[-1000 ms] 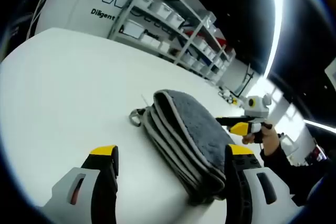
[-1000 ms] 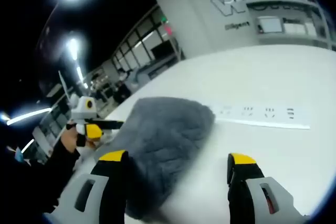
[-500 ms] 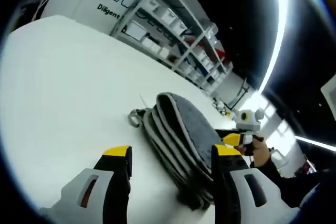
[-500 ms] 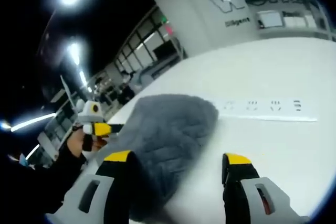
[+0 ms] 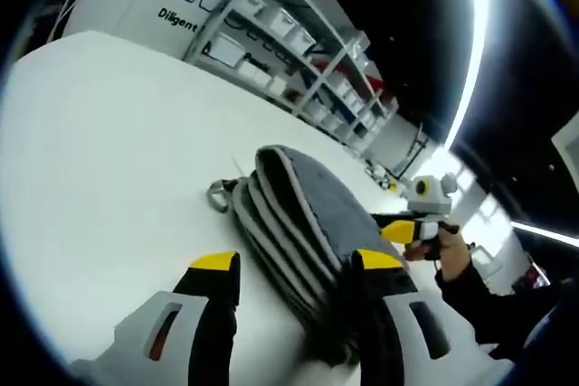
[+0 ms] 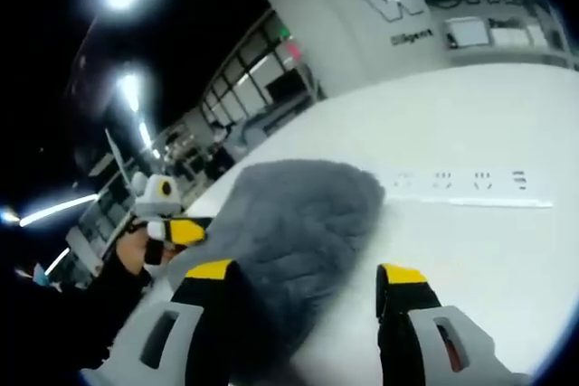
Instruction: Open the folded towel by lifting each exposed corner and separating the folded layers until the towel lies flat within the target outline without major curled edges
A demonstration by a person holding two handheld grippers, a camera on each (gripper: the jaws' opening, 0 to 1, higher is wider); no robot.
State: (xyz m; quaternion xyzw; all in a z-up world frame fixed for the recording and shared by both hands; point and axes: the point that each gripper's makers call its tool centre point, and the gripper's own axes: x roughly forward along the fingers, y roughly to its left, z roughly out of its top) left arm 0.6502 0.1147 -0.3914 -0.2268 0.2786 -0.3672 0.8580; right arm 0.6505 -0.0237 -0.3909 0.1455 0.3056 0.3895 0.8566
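A grey folded towel (image 5: 303, 214) with pale trimmed edges lies on the white table (image 5: 109, 151), its stacked layers facing the left gripper view. My left gripper (image 5: 291, 264) is open, and the towel's near folded edge lies between its jaws, against the right jaw. In the right gripper view the towel's fluffy top (image 6: 289, 219) spreads ahead of my right gripper (image 6: 306, 274), which is open with its left jaw over the towel's near edge. Each gripper also shows in the other's view: the right gripper (image 5: 409, 229) beyond the towel, the left gripper (image 6: 174, 230) at its far side.
A white strip with printed marks (image 6: 461, 189) lies on the table to the right of the towel. Shelving with white bins (image 5: 298, 38) stands behind the table. A hand (image 5: 450, 253) holds the right gripper. Bare table (image 6: 507, 124) stretches around the towel.
The left gripper's jaws have drawn closer together and come nearer the towel's folded edge. The right gripper's jaws have narrowed slightly. The towel lies as before.
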